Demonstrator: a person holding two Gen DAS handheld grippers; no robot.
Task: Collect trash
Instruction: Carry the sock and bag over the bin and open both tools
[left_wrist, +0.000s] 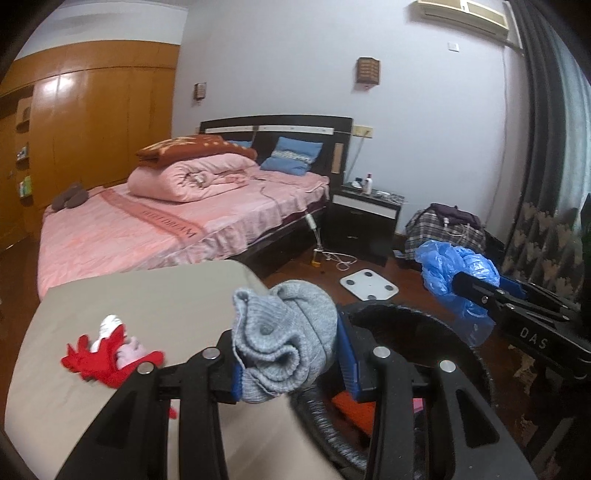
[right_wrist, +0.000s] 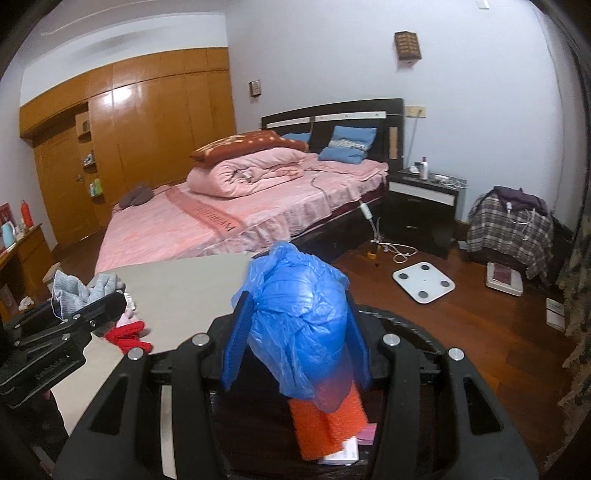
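Left claw (left_wrist: 291, 363) clamps grey cloth (left_wrist: 284, 339); right claw (right_wrist: 295, 347) clamps blue bag (right_wrist: 295, 317).

In the left wrist view, the left gripper (left_wrist: 291, 354) sits at lower centre with a bunched sock (left_wrist: 284, 339) between its fingers, over the edge where the table (left_wrist: 147, 295) at lower left meets the bin (left_wrist: 424, 332) at lower right. A toy (left_wrist: 110, 350) lies on the table left of the sock, and the right gripper (left_wrist: 458, 284), at right, holds a plastic bag (left_wrist: 443, 266) above the bin's far side. Behind them the bed (left_wrist: 166, 221) fills the middle left, with the nightstand (left_wrist: 365, 218) to its right, a scale (left_wrist: 369, 282) on the floor before the nightstand, and the wardrobe (left_wrist: 92, 122) at upper left.
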